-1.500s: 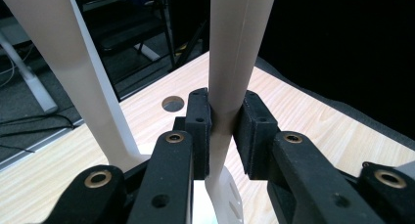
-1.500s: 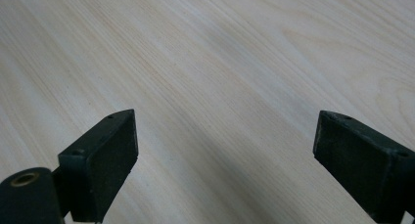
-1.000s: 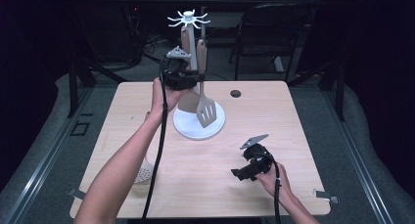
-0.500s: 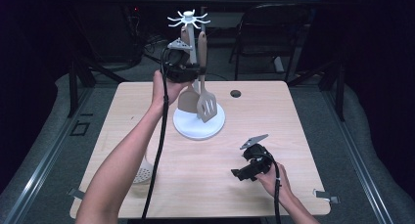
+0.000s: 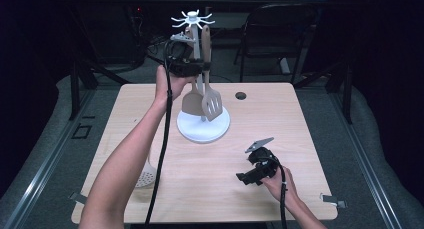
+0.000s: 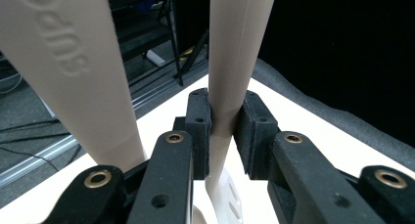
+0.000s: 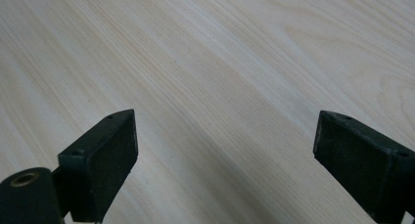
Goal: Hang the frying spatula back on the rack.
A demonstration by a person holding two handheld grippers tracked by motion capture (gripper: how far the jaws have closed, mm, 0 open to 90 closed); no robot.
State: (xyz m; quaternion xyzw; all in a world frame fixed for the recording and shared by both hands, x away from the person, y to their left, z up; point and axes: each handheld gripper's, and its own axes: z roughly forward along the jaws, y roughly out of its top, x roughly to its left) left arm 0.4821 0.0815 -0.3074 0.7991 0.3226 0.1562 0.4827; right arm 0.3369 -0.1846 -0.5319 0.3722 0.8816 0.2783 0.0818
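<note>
A white utensil stand with a round base and a hook crown stands at the table's far middle. Two beige utensils hang against its post: a solid turner and a slotted spatula. My left gripper is raised beside the post, and its jaws are shut on the handle of the slotted spatula, it seems. A second beige handle with raised lettering passes close on the left. My right gripper rests low on the table at the front right, open over bare wood.
A pale skimmer lies near the table's front left, partly behind the left forearm. A small dark round spot sits at the wooden table's far right. A black chair stands beyond the far edge.
The left hand has risen a little along the stand, and the slotted spatula hangs slightly higher. The right hand has kept still.
</note>
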